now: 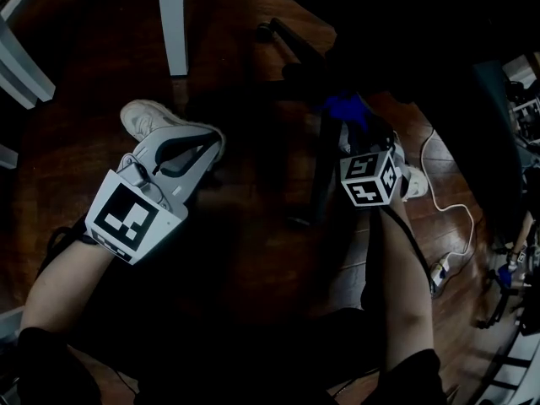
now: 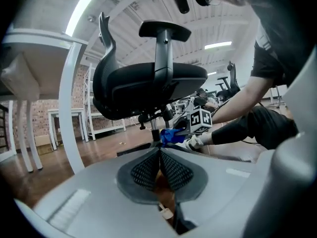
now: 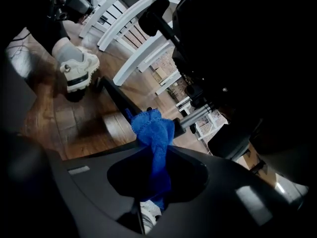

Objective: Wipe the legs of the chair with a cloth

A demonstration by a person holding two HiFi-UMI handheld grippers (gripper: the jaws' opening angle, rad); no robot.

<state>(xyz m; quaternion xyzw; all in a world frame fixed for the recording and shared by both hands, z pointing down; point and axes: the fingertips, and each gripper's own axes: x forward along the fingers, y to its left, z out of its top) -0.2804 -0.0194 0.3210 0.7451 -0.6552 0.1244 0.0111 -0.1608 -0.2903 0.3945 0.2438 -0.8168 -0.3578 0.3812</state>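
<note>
A black office chair [image 2: 148, 81] stands on the wooden floor, and its dark base legs [image 1: 319, 171] spread out below me. My right gripper [image 1: 353, 132] is shut on a blue cloth [image 1: 344, 108] and holds it against the chair base, near the centre column. In the right gripper view the cloth [image 3: 152, 133] bunches out of the gripper [image 3: 154, 151] onto a black chair leg [image 3: 116, 95]. My left gripper [image 1: 211, 142] hangs to the left, apart from the chair. Its mesh pads [image 2: 148, 170] are pressed together with nothing between them.
White table legs [image 1: 173, 19] stand at the back left, one close by [image 2: 69, 108] in the left gripper view. A pale shoe [image 1: 145, 118] rests beside the left gripper. A white cable [image 1: 451, 213] and power strip [image 1: 439, 270] lie on the floor at right.
</note>
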